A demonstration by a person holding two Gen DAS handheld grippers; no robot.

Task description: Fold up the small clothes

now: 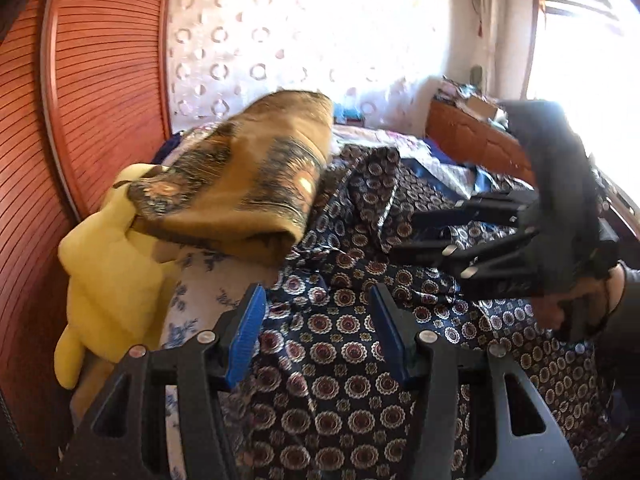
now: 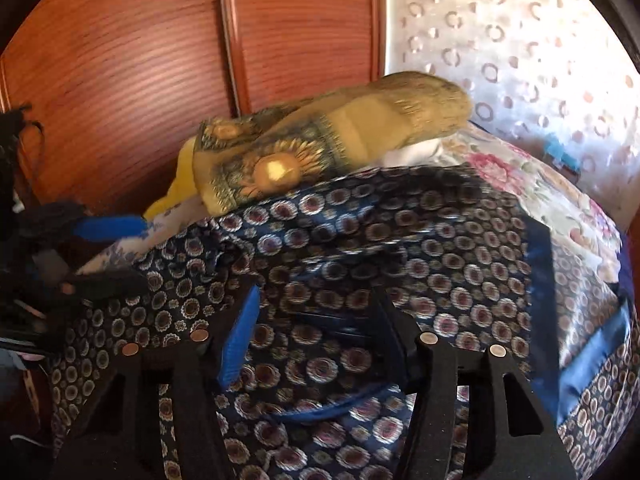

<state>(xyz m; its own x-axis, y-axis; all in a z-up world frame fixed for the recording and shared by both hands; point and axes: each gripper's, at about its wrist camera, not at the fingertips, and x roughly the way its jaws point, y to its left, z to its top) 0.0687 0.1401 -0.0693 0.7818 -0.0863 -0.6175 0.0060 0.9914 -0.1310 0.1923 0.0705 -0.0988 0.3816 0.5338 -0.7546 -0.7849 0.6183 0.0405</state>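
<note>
A dark navy satin garment [image 1: 340, 380] with round medallion print and plain blue trim lies crumpled across the bed. It also fills the middle of the right wrist view [image 2: 440, 260]. My left gripper [image 1: 318, 320] hovers over its near part, blue pads apart, with nothing pinched between them. It shows again at the left edge of the right wrist view [image 2: 136, 250]. My right gripper [image 2: 316, 328] stands just over a rumpled fold of the cloth, jaws apart and pads not pressing on it. A hand holds it at the right of the left wrist view [image 1: 408, 236].
A folded mustard blanket [image 1: 248, 184] rests at the far side of the garment, on a yellow plush toy [image 1: 108, 272]. Slatted wooden wardrobe doors [image 1: 100, 80] stand close behind. The floral bedsheet [image 2: 540, 184] extends right; a wooden cabinet [image 1: 472, 136] stands under the window.
</note>
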